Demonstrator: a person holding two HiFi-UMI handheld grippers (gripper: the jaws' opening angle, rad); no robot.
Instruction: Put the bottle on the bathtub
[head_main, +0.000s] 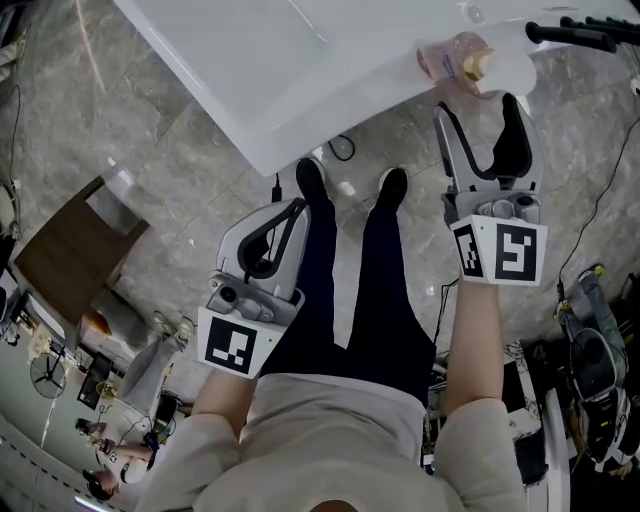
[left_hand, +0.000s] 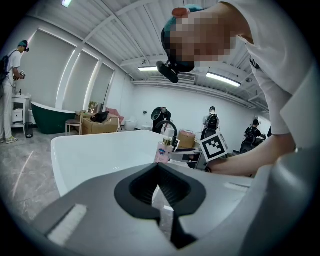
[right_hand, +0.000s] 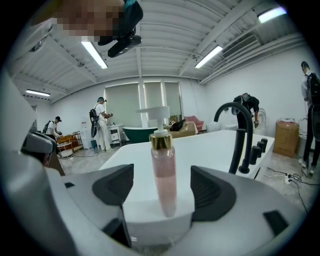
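A pink bottle with a gold collar and white pump stands upright on the rim of the white bathtub. My right gripper is open just short of it, and nothing touches its pads. In the right gripper view the bottle rises in the gap between the jaws, on the tub's corner. My left gripper is shut and empty, held low over the person's legs. From the left gripper view the bottle shows beyond the tub.
A black faucet stands on the tub rim right of the bottle, with its knobs beside it. A brown wooden stool is on the marble floor at left. Cables and equipment lie at right. People stand in the background.
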